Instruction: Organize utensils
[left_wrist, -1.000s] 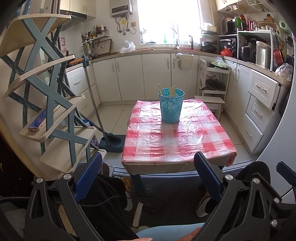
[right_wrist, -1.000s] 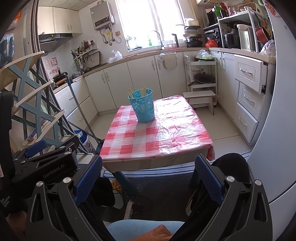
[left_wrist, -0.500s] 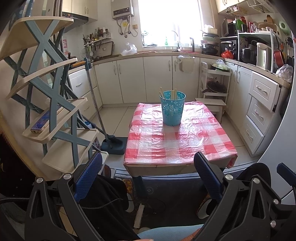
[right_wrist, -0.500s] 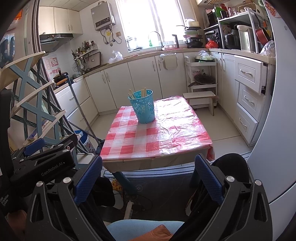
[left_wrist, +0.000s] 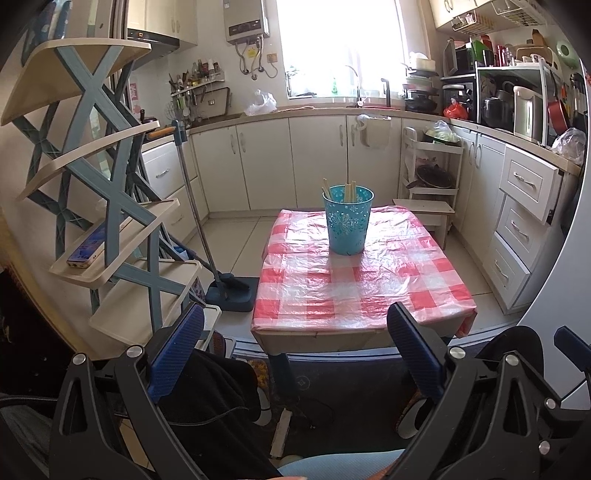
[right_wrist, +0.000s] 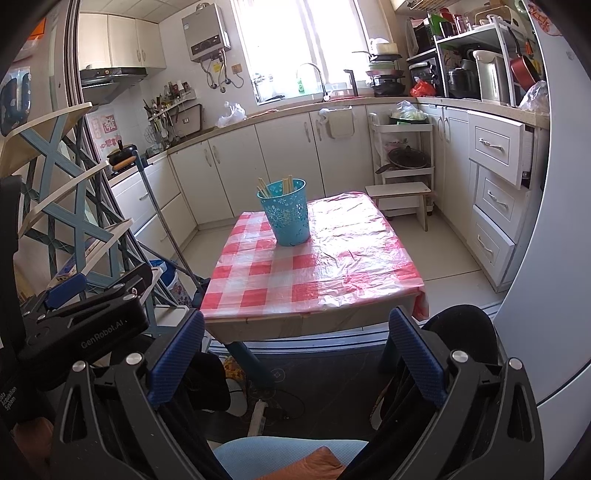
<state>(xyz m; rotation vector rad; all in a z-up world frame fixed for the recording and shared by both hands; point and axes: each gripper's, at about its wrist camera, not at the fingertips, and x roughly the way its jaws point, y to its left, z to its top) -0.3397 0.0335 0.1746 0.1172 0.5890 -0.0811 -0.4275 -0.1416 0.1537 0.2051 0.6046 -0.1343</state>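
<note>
Since a second ago the left view has risen slightly, the worktop sitting lower in frame. Both grippers, left and right, hang short of it, fingers apart and empty. A teal bucket there holds thin chopsticks: light, stiff, probably slippery; pinch the exposed tops.

A low rectangular table sat at mid-frame, covered by a red-and-white checked plastic cloth, crinkled and glossy. Directly on the cloth, toward its far edge and near the centre line, stood a turquoise perforated bucket-shaped holder with pale wooden chopsticks upright inside it.
</note>
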